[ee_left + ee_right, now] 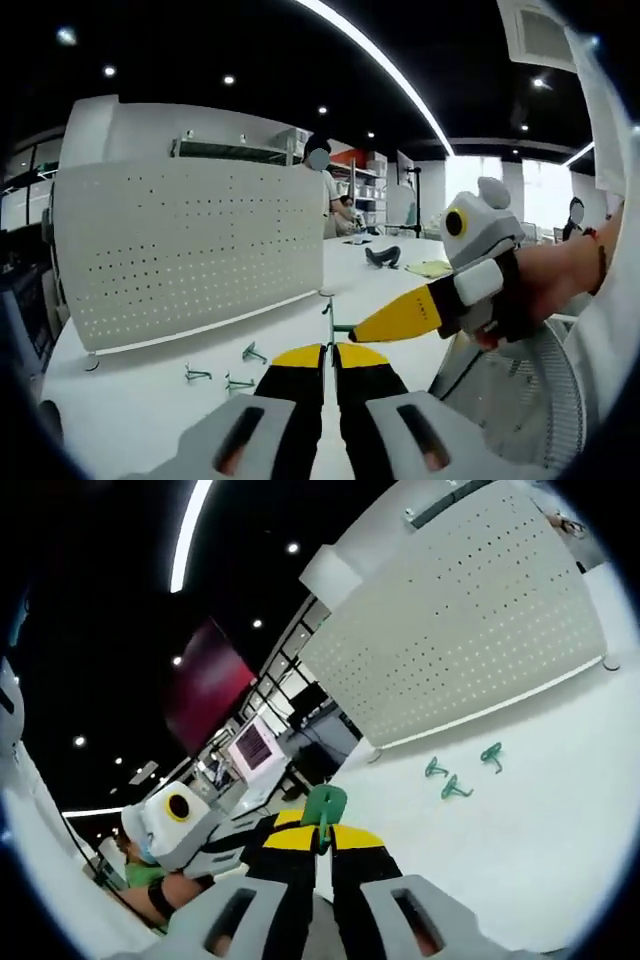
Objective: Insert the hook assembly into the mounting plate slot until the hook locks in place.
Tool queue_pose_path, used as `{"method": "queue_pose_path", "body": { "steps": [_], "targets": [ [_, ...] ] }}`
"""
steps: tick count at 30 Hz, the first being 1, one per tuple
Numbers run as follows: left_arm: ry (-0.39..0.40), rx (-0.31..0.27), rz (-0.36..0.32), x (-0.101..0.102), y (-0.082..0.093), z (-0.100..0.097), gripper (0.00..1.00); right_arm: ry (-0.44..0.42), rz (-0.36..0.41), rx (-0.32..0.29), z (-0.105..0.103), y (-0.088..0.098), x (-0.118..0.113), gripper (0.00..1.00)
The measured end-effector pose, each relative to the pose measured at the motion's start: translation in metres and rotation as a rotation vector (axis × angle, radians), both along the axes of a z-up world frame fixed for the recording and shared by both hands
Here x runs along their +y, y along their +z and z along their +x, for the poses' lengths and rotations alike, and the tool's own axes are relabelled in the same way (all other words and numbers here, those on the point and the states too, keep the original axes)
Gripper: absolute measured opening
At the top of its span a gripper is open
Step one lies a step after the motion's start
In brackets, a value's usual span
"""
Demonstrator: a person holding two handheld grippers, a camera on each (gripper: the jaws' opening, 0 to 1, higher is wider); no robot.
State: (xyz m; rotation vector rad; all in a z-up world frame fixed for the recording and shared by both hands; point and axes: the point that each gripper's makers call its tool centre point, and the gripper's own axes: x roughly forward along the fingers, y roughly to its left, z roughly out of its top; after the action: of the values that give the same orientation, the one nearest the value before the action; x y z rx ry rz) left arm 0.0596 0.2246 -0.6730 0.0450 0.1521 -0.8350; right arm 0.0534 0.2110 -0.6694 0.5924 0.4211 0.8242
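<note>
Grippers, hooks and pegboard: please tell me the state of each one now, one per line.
left gripper: shut, nothing visible between its jaws.
right gripper: shut on green hook.
green hook: held upright in the jaws, not yet in the board.
loose hooks: three, lying on the white table, untouched.
pegboard: standing upright, no hook mounted.

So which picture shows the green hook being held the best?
The right gripper view: the green hook sits close up, pinched at the tip of the right tool. In the left gripper view that hook is just a thin, small bit poking from the right tool's yellow tip.
</note>
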Motion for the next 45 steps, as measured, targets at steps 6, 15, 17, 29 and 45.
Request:
{"method": "queue_pose_path", "body": {
  "steps": [6,15,17,29,45],
  "targets": [
    [0.01,-0.025,-0.018,0.001,0.005,0.001,0.04,-0.002,0.041,0.011,-0.001,0.007,0.002,0.02],
    [0.036,0.019,-0.028,0.006,0.0,0.003,0.07,0.02,-0.001,0.042,0.002,0.009,0.008,0.01],
    [0.044,0.022,-0.029,0.007,0.0,0.004,0.12,0.009,-0.006,0.035,0.005,0.011,0.007,0.01],
    [0.044,0.064,-0.088,0.011,-0.003,0.006,0.16,-0.05,-0.11,-0.041,0.023,0.014,-0.008,0.01],
    [0.01,0.046,-0.087,0.007,0.006,0.015,0.24,-0.209,-0.175,-0.128,0.074,0.034,-0.048,0.01]
  ]
}}
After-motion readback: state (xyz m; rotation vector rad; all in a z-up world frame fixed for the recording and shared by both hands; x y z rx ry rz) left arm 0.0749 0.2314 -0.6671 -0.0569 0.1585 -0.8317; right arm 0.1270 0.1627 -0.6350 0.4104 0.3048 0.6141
